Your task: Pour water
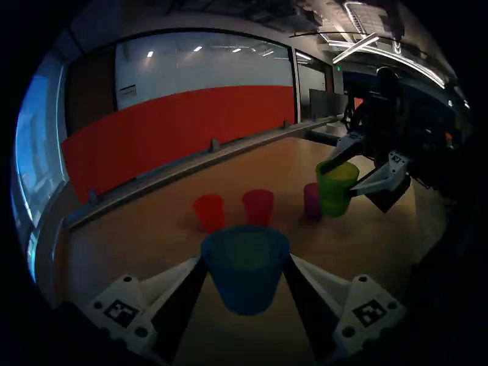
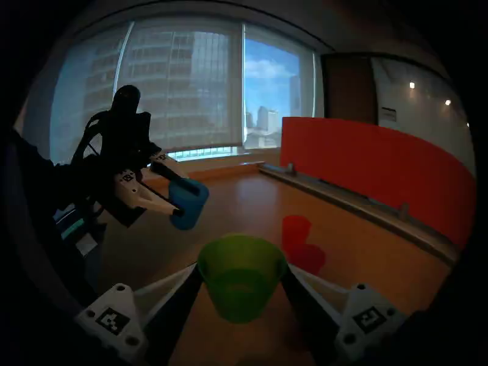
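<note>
Left gripper view: the left gripper has its jaws closed on a blue cup, held upright above the wooden worktop. Across from it, the right gripper has its jaws clamped on the sides of a green cup, also raised and upright. The 2 cups are well apart, and neither is tipped. Whether either holds water cannot be told from these pictures.

The step in hand looks like the approach before the pour. The next move calls for bringing 1 rim just over the other cup's mouth, then tilting slowly while the receiving cup is kept level.

3 more cups stand on the worktop beyond the blue one: a red cup, a pink cup and a purple cup near the green cup. That cluster is the main thing to avoid. Toward the far side, a low rail marks the worktop's edge below a red panel. The bare wood between the 2 grippers offers open room for the meeting.
</note>
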The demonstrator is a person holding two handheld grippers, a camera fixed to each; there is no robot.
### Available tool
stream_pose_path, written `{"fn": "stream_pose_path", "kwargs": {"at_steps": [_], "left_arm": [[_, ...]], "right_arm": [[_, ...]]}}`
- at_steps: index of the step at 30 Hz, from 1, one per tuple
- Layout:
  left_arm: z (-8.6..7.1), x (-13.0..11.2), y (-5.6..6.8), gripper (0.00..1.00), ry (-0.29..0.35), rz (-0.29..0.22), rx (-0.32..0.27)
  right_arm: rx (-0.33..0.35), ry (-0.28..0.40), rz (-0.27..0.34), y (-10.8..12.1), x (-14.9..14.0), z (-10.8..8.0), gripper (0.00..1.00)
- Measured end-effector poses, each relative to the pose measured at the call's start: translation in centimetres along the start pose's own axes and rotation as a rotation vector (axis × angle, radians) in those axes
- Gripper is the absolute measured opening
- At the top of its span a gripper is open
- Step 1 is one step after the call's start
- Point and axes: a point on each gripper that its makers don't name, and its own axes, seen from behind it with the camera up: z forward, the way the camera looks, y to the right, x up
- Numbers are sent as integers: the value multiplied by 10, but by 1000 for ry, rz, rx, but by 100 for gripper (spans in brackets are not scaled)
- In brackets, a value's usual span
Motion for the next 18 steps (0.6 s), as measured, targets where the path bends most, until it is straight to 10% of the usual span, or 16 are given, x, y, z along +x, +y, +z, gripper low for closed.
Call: {"fn": "stream_pose_path", "kwargs": {"at_steps": [18], "left_arm": [[20, -54, -4, 86, -218, 68, -51]], "right_arm": [[21, -142, -5, 4, -38, 18, 91]]}}
